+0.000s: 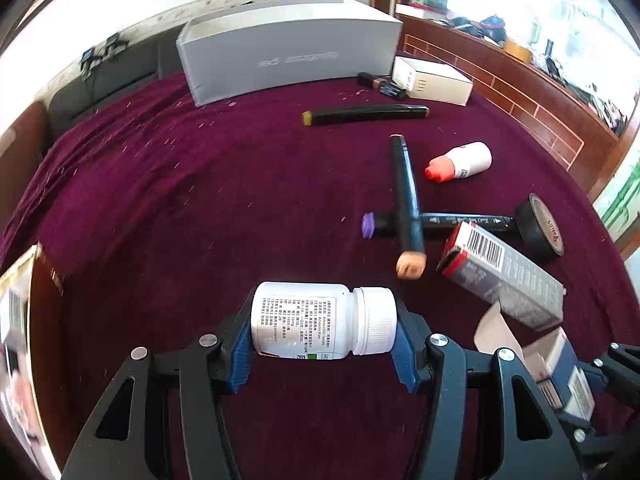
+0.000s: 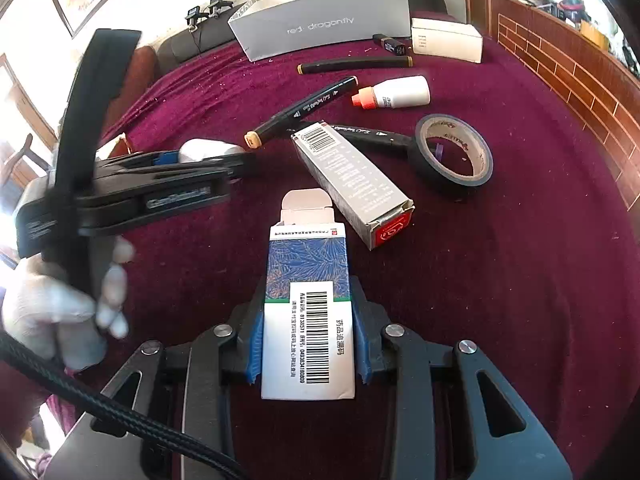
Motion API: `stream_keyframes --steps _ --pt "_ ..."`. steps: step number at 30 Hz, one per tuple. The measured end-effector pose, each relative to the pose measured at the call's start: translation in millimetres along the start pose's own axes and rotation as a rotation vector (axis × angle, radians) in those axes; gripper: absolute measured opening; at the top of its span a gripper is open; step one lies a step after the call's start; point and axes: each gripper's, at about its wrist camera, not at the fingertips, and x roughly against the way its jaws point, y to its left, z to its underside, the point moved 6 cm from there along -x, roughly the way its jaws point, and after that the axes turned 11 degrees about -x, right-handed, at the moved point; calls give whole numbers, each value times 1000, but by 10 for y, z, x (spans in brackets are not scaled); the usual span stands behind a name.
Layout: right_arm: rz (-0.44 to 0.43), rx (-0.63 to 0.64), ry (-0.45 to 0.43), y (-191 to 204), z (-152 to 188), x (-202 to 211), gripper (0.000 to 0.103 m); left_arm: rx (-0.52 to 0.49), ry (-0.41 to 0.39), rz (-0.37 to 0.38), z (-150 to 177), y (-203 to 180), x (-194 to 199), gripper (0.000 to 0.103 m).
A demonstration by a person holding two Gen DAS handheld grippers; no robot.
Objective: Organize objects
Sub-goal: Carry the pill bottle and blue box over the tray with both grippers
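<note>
The left fingers (image 1: pixel 324 354) clamp a light, slick pill bottle (image 1: pixel 320 320) end to end above the desk (image 1: pixel 200 200), seemingly firmly, while the right fingers (image 2: pixel 308 354) pinch its crushable open box (image 2: pixel 308 304) by the sides.

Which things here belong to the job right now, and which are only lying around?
In use: white pill bottle in the left jaws; blue medicine box, flap open, in the right jaws.

Lying about: black tape roll, grey carton, three markers, dropper bottle.

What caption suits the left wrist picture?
Left gripper clamps a white plastic pill bottle endwise above the maroon cloth.
</note>
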Motion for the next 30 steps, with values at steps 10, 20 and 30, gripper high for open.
stream_keyframes --steps 10,20,30 --pt "-13 -42 5 53 45 100 32 157 -18 144 382 107 487 51" --pt "-55 31 -42 497 -12 441 32 233 -123 201 788 417 1217 51" --pt "-186 141 -6 1478 -5 415 32 357 -94 -26 1526 1468 1550 52"
